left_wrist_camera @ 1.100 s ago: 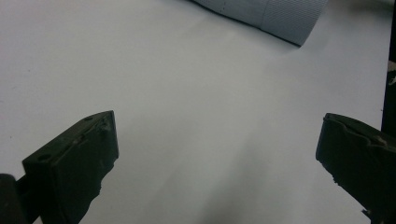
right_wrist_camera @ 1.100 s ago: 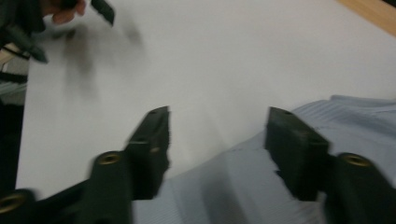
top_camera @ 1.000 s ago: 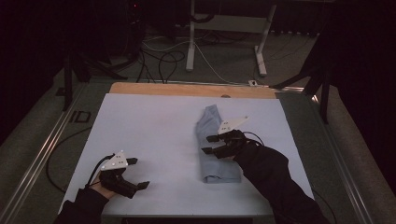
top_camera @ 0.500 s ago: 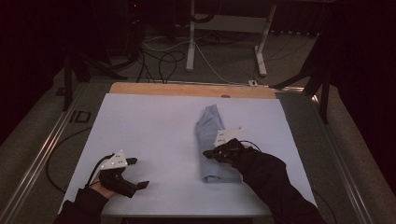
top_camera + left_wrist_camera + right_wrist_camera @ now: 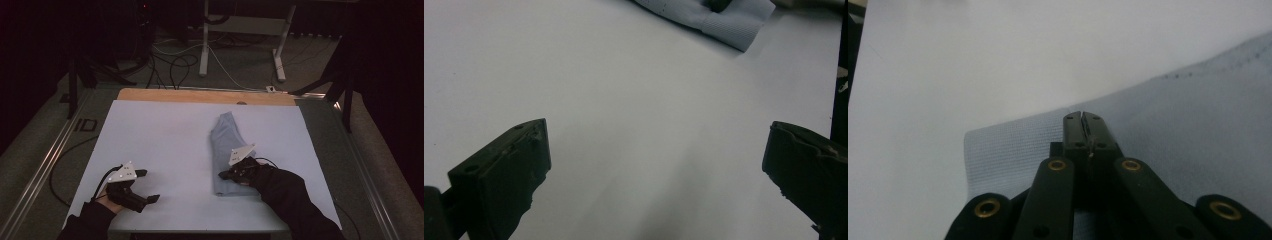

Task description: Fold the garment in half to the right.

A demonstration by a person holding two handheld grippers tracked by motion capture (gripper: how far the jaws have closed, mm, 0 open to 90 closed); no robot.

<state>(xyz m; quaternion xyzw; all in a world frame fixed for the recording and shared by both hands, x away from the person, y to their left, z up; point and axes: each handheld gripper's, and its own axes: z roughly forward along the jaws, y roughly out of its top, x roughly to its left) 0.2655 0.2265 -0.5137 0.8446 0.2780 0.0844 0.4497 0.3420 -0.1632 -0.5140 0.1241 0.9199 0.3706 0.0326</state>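
Observation:
A light blue folded garment (image 5: pixel 226 142) lies lengthwise right of the middle of the white table (image 5: pixel 160 135). My right gripper (image 5: pixel 223 175) rests on its near end, jaws shut, pointing left. In the right gripper view the shut tips (image 5: pixel 1082 117) lie on the blue fabric (image 5: pixel 1198 115) near its edge, with no cloth seen between them. My left gripper (image 5: pixel 149 185) sits at the table's near left, open and holding nothing. The left gripper view has its jaws (image 5: pixel 656 140) spread wide over bare table, and the garment's ribbed hem (image 5: pixel 724 17) shows far off.
A wooden strip (image 5: pixel 200 95) runs along the table's far edge. A metal rail (image 5: pixel 40 170) borders the left side. Cables and a white stand's legs (image 5: pixel 205 50) are on the floor beyond the table.
My right gripper has slid along the garment toward the near end. The left gripper has stayed put.

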